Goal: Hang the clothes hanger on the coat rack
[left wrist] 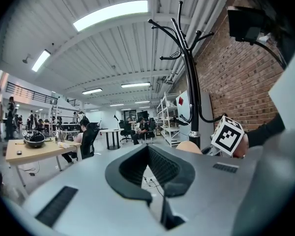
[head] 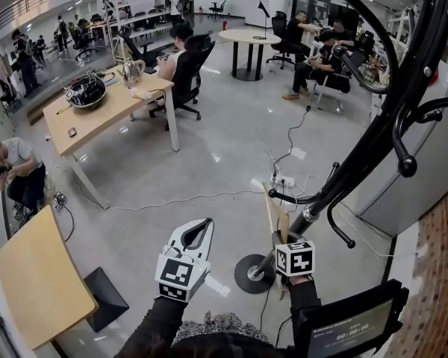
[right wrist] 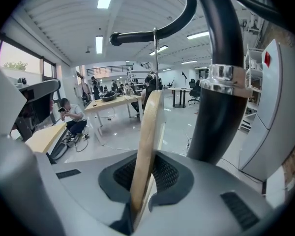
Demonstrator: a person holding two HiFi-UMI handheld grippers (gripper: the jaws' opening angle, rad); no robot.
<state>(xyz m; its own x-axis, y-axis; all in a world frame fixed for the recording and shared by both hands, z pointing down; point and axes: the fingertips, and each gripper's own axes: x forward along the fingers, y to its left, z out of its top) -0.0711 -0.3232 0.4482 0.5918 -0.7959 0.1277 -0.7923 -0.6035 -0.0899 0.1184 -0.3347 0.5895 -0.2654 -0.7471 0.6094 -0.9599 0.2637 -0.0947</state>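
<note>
Office floor [right wrist: 174,122], pale wooden clothes hanger [right wrist: 146,146]

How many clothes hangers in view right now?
1. The wooden hanger is clamped in the right gripper, close beside the coat rack pole. The rack arms in view carry none; others may be hidden.

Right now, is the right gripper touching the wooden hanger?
Touching. The right gripper view shows the right gripper with its jaws closed on the wooden hanger, pads pressing both its faces.

Left tool [head: 206,224] closed, empty; right tool [head: 277,239] clamped on wooden hanger [right wrist: 146,132].
</note>
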